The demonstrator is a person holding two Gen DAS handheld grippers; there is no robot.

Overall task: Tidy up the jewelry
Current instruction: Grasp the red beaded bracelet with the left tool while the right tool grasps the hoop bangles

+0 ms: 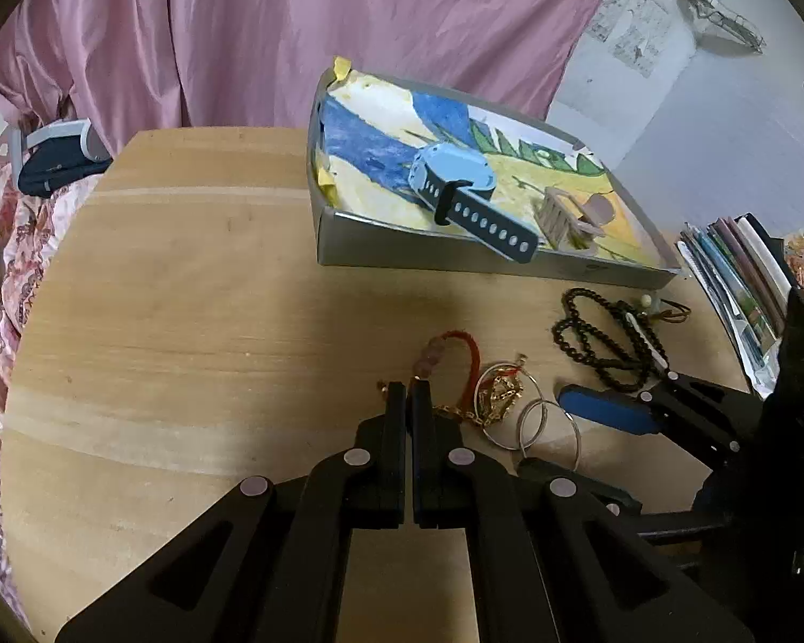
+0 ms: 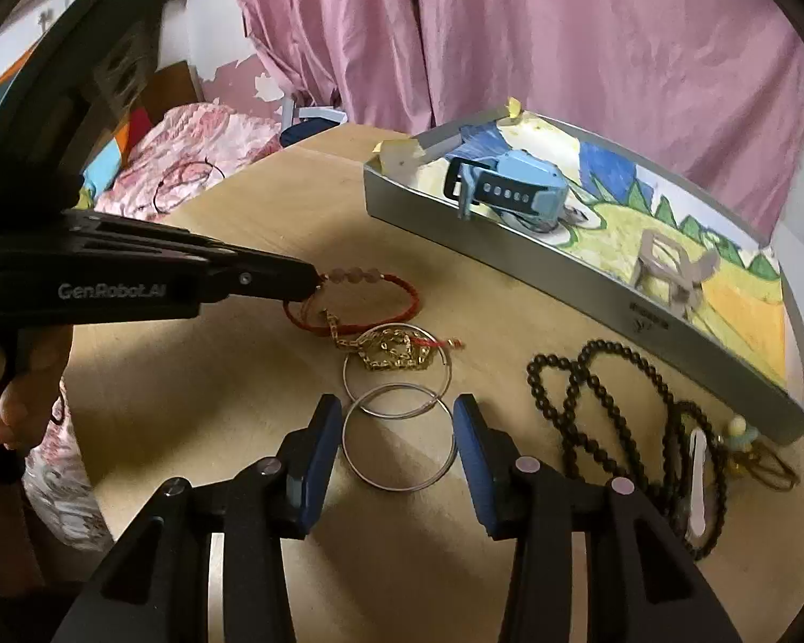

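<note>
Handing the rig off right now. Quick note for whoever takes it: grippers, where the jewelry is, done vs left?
Left gripper: shut on the red cord bracelet, which lies on the wooden table.
Right gripper: open, fingers straddling the near silver bangle, not gripping.
Done: blue watch and a small wooden chair-shaped piece sit in the grey tray.
Left on the table: red cord bracelet, gold chain, two silver bangles, black bead necklace, a small charm near the tray's corner.
</note>
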